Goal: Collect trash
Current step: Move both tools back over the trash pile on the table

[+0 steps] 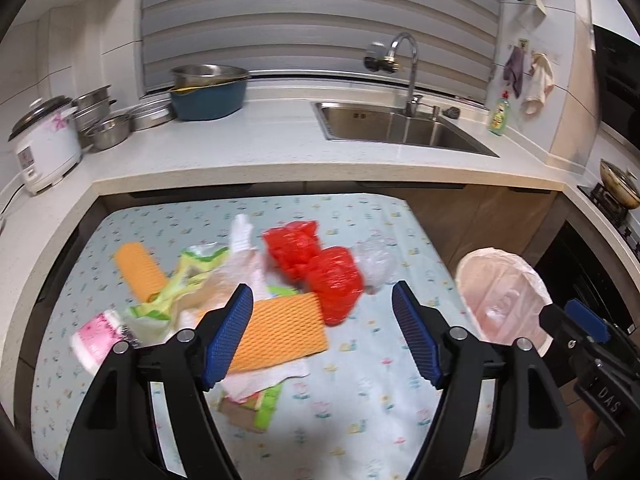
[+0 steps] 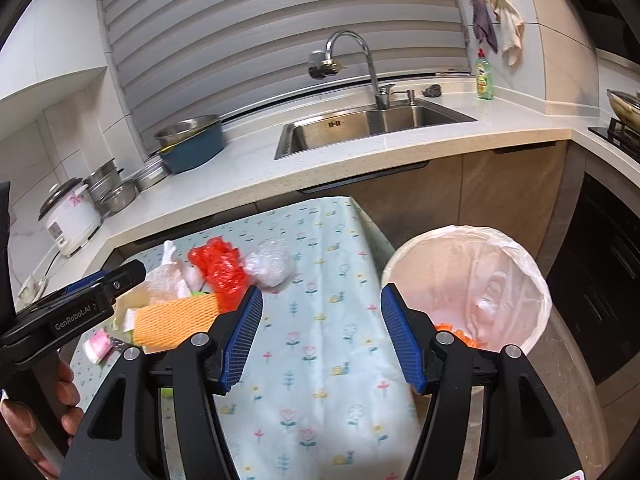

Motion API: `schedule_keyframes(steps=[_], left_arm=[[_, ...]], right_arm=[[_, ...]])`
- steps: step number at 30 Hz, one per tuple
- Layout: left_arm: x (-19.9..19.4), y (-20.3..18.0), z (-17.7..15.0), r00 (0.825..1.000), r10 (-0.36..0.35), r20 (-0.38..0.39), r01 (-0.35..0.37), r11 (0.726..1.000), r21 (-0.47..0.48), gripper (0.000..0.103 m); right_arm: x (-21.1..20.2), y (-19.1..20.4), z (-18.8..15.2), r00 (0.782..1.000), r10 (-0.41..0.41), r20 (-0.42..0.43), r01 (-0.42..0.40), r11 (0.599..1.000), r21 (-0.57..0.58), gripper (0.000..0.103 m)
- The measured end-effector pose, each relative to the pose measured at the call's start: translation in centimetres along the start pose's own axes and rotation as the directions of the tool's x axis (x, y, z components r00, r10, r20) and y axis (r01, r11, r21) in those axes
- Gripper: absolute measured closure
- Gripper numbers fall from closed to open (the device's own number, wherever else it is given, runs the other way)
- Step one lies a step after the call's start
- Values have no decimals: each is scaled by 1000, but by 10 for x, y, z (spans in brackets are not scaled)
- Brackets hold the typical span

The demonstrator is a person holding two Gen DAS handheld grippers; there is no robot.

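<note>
A tabletop (image 1: 360,420) covered with a pale blue flower-printed cloth was seen in front of a white speckled kitchen counter (image 1: 260,148) fitted with a stainless steel sink (image 1: 400,124). A round bin lined with a translucent white plastic bag (image 2: 468,280) stood just beside the tabletop's right edge. Trash was heaped on the tabletop's far left part: a crumpled red plastic bag (image 1: 320,268), two orange foam net sleeves (image 1: 276,332), a clear crumpled plastic wrapper (image 1: 374,264) and white paper. The left gripper (image 1: 322,336) was held above the heap, its fingers spread wide and empty. The right gripper (image 2: 320,340) was held between heap and bin, fingers likewise wide and empty.
</note>
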State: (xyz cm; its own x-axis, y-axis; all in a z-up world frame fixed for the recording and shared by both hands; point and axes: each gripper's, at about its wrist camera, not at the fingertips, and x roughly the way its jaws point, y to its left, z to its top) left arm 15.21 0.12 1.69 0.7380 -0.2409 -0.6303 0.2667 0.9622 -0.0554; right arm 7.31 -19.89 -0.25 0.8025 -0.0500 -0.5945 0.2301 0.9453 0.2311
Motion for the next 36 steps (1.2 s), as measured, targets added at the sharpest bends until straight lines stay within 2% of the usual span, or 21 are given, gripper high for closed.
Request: schedule_keyframes(steps=[13, 15, 20, 30, 36], left_arm=[[-9, 98, -24, 993, 112, -45, -116, 989, -95, 31], [-8, 111, -27, 992, 118, -52, -123, 987, -106, 25], [-8, 139, -34, 990, 126, -67, -134, 981, -140, 21], [-2, 181, -43, 983, 158, -98, -174, 967, -188, 21], [5, 194, -50, 980, 163, -116, -183, 965, -190, 21]], right_arm=[[21, 82, -26, 994, 73, -75, -79, 993, -82, 43], [24, 92, -30, 993, 84, -86, -92, 992, -90, 43], [36, 125, -41, 986, 114, -122, -128, 984, -121, 43], [71, 182, -72, 963, 162, -218, -202, 963, -180, 43], [103, 209, -90, 948, 154, -278, -216, 953, -211, 43]])
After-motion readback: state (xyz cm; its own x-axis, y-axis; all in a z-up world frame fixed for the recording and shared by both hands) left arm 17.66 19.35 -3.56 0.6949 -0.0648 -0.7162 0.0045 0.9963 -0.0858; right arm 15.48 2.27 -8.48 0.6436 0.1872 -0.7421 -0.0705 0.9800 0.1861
